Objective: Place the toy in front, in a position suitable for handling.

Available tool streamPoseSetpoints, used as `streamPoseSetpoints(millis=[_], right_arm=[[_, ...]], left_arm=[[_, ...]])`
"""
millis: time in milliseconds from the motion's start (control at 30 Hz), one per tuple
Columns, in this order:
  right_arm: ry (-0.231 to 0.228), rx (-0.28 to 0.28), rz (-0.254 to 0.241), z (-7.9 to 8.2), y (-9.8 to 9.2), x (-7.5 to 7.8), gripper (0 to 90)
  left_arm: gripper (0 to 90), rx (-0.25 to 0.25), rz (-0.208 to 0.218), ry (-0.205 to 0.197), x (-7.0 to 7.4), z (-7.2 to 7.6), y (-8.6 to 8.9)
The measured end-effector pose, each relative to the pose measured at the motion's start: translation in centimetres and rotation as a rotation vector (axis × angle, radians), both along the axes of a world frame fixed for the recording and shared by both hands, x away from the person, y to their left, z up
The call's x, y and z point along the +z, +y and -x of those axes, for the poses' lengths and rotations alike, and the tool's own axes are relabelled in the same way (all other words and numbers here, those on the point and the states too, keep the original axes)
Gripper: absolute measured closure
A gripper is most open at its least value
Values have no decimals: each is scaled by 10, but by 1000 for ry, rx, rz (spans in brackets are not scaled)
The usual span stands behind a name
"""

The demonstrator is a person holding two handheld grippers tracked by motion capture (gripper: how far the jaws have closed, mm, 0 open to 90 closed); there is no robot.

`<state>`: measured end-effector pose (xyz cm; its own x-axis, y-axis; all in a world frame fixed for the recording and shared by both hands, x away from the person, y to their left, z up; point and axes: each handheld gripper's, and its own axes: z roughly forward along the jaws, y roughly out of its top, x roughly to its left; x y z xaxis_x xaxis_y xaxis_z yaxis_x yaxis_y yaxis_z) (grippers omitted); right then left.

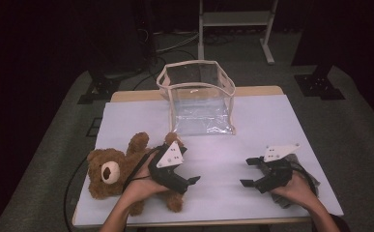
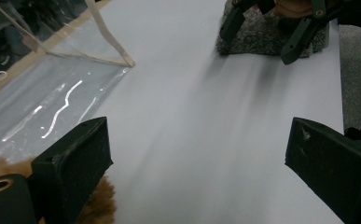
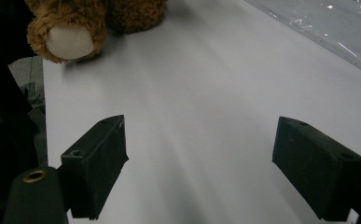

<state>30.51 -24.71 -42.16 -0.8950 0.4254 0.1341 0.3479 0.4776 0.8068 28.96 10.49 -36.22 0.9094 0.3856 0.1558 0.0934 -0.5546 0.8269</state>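
Note:
A brown teddy bear (image 1: 111,171) lies on its back at the table's left front; its pale-soled paw (image 3: 68,41) appears in the right gripper view. A clear plastic bag with cream trim (image 1: 199,94) stands open at the table's back middle. My left gripper (image 1: 188,163) rests over the bear's right side and points right, open, with bare table between its jaws (image 2: 199,140). My right gripper (image 1: 245,171) sits at the front right and points left, open and holding nothing (image 3: 201,135). A grey fuzzy item (image 1: 306,178) lies under the right hand.
A pale sheet (image 1: 223,154) covers the table, with bare surface between the two grippers. The bag's clear wall (image 2: 52,102) is close on the left gripper's left. Grey carpet surrounds the table, and a metal frame (image 1: 234,19) stands behind it.

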Motion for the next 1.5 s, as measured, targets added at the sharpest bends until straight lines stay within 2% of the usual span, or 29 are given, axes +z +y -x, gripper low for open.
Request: streamPoseSetpoints(millis=[67,267,333,433,667,767,800,900,1000,1100,1233,1267,1300,1400,1433,1500], right_arm=[[-3,8,2,-1,2,2,162],[5,27,0,-2,9,4,162],[12,36,2,-3,12,3,162],[18,41,1,-4,13,3,162],[17,68,11,-5,24,5,162],[13,91,23,-3,33,7,162],[13,91,23,-3,33,7,162],[17,114,22,-2,42,8,161],[18,130,19,-3,48,9,161],[25,153,16,-2,58,11,161],[28,204,10,0,79,15,162],[28,204,10,0,79,15,162],[25,226,14,2,90,18,162],[25,247,7,4,102,20,162],[31,255,0,5,106,20,162],[30,290,-9,6,125,20,162]], left_arm=[[88,-6,11,-7,5,-2,6],[90,22,-1,-45,22,-6,29],[116,32,-4,-60,28,-7,40],[117,58,-27,-75,36,-11,57],[132,126,-58,-72,42,-22,95],[142,128,-85,-74,42,-26,110],[142,128,-85,-74,42,-26,110],[163,132,-115,-45,37,-36,123],[174,141,-102,-24,34,-41,128],[206,152,-119,3,31,-51,133],[198,136,-160,33,27,-59,133],[198,132,-165,38,25,-61,133],[194,129,-161,52,23,-64,133],[199,130,-158,60,21,-67,133],[218,135,-161,70,19,-68,133],[345,135,-177,79,17,-70,133]])
